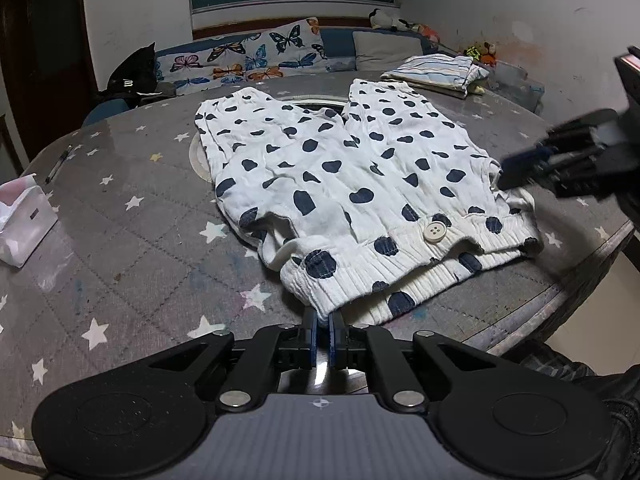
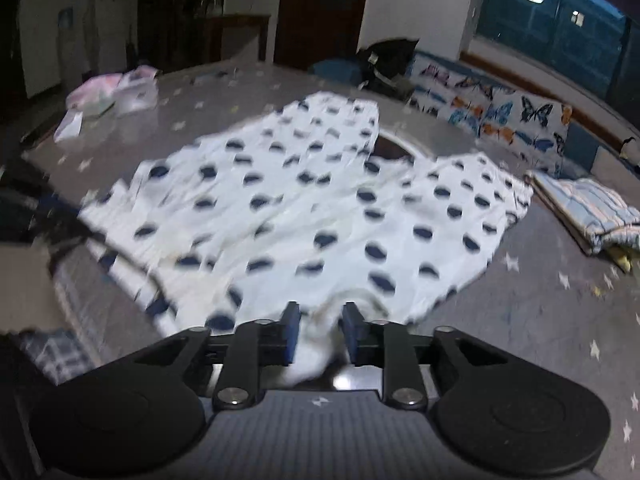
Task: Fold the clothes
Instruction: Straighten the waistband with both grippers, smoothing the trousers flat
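The spotted pants [image 1: 352, 184] lie flat mid-table [image 1: 120, 248], the left gripper [image 1: 324, 332] clamped on the near waistband corner and the right gripper [image 2: 320, 328], jaws apart around a bunch of cloth, so it should close firmly before both lift evenly to fold without dragging.

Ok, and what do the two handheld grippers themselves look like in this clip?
Both look alike: the left gripper and right gripper have matte black linkage arms with silver pivot bolts, blue fingers, a grey ribbed body between two round black pods, and a small white mark at its centre. No cables show.
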Motion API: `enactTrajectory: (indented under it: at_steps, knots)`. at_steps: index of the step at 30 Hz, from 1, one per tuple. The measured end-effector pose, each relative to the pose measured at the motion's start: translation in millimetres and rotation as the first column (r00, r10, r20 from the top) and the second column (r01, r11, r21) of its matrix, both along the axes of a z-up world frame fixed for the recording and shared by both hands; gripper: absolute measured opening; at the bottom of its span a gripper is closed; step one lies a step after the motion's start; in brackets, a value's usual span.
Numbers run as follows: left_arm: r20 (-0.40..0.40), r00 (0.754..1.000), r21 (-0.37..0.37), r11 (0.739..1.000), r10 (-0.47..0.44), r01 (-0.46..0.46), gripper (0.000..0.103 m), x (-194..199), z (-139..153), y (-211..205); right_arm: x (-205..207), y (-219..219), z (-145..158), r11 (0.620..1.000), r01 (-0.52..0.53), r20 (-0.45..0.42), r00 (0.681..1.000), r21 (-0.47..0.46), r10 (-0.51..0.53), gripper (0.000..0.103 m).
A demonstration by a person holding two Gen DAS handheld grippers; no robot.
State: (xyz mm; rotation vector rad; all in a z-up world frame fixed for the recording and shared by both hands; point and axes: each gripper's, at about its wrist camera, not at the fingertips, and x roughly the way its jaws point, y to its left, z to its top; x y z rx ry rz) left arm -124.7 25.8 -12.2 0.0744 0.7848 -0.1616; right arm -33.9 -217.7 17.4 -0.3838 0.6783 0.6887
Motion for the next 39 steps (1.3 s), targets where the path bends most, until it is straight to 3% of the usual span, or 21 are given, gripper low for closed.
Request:
enactTrajectory:
  at_steps: [3,9,15,21,26,28,29,32,39]
  knots:
    - [0.0,1.0,-0.002,1.0,0.001,-0.001,0.006,-0.5,-0.2,0.2,15.3,3.8,-4.7,0.999,0.024,0.005,1.0,0.032,-0.025,0.026]
    - [-0.005,1.0,-0.008,1.0,0.001,-0.001,0.007,0.2,-0.9,2.2,31.3,-15.2,-19.5,0.994,0.109,-0.071,0.992,0.02,-0.108,0.027]
    - [-0.007,1.0,-0.002,1.0,0.004,-0.004,0.009,1.9,-1.7,1.8,-0.9,9.1,-12.0,0.996,-0.085,-0.067,0.994,0.022,0.086,0.027]
    - [-0.006,1.0,-0.001,1.0,0.014,-0.014,0.01,1.0,-1.7,1.6,-34.2,35.1,-4.4,0.958,-0.285,-0.062,0.956,0.023,0.286,0.028]
    - [-0.005,1.0,0.006,1.0,0.015,-0.015,0.011,-1.2,-0.6,1.5,-38.4,39.5,-5.8,0.956,-0.292,-0.044,0.955,0.011,0.292,0.027]
    - [-0.004,1.0,0.006,1.0,0.019,-0.019,0.013,-1.8,0.2,1.8,-39.7,40.9,-6.4,0.956,-0.292,-0.036,0.956,0.006,0.292,0.022]
    - [-0.001,1.0,0.006,1.0,0.018,-0.018,0.013,-2.6,0.9,1.5,-40.4,41.6,-6.7,0.956,-0.292,-0.032,0.956,0.004,0.292,0.011]
    - [0.003,1.0,0.011,1.0,0.01,-0.01,0.013,-4.3,2.5,0.1,-42.4,43.8,-7.7,0.956,-0.292,-0.021,0.956,-0.003,0.292,0.006]
    - [0.015,1.0,0.005,1.0,-0.018,0.018,0.007,-12.2,8.6,0.5,-52.1,36.3,11.1,0.957,-0.291,0.023,0.956,-0.007,0.292,0.003]
